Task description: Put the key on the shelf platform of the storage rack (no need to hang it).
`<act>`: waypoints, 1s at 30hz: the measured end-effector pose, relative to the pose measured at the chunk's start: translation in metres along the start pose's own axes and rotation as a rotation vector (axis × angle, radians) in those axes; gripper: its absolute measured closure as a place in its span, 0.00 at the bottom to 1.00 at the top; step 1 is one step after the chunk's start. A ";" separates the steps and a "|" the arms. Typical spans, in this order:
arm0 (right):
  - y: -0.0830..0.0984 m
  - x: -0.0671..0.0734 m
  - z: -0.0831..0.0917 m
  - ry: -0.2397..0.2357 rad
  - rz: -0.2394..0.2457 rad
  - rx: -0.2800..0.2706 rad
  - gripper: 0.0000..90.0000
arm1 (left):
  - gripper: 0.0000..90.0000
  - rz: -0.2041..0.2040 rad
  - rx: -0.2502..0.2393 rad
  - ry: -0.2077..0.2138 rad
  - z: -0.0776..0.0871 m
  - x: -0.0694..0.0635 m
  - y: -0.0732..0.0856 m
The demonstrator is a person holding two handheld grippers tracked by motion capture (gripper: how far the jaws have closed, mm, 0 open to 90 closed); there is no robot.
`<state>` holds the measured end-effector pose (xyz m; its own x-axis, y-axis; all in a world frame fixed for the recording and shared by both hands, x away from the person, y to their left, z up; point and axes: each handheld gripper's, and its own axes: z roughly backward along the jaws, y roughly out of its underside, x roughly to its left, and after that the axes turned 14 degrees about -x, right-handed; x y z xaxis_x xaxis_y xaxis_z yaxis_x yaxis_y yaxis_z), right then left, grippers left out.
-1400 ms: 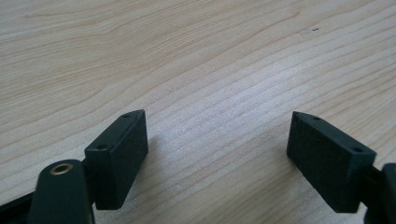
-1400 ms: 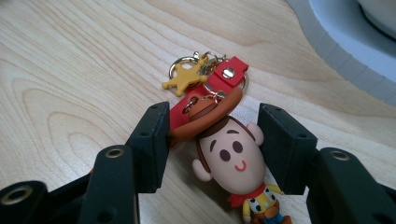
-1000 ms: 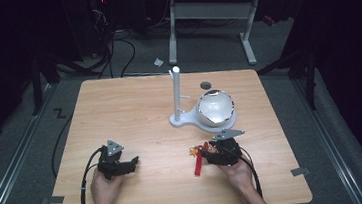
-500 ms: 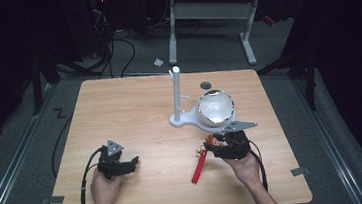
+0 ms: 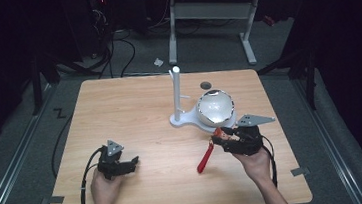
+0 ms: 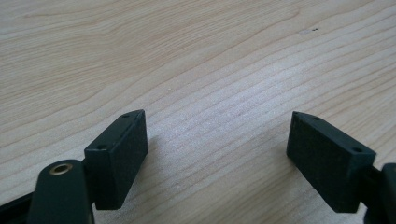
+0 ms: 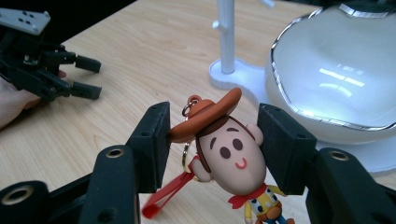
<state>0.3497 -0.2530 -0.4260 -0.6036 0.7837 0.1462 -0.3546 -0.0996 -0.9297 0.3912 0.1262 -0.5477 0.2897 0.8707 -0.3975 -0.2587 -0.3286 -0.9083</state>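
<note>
Cowboy keychain figure [image 7: 231,154] is being clamped by the head in the right gripper [image 7: 212,144]; left gripper [image 6: 217,154] is being held wide, empty. Red strap [image 5: 204,159] is dangling, possibly snagging the white stand [image 5: 177,95].

No legible text or labels

The light wooden surface [image 5: 135,116] carries a white stand [image 5: 177,98] with an upright post, set right of centre toward the far edge. A shiny white bowl-shaped dome [image 5: 215,107] sits on the stand's base, just beside the post. A small dark round spot [image 5: 206,85] lies behind them.
</note>
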 end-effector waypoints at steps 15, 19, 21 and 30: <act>-0.025 -0.011 0.026 0.031 0.016 -0.066 0.52 | 0.23 0.001 0.000 0.000 0.000 0.000 0.000; -0.034 -0.017 0.035 0.037 0.012 -0.083 0.52 | 0.23 0.003 0.002 0.001 0.000 0.000 0.000; -0.039 -0.019 0.038 0.044 0.015 -0.088 0.52 | 0.23 0.002 0.002 0.001 0.000 0.000 0.000; -0.060 -0.029 0.049 0.051 0.011 -0.127 0.52 | 0.23 0.003 0.002 0.001 0.000 0.000 0.000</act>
<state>0.3542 -0.2999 -0.3579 -0.5688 0.8134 0.1218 -0.2533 -0.0324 -0.9668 0.3911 0.1264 -0.5475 0.2897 0.8695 -0.4000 -0.2615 -0.3301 -0.9070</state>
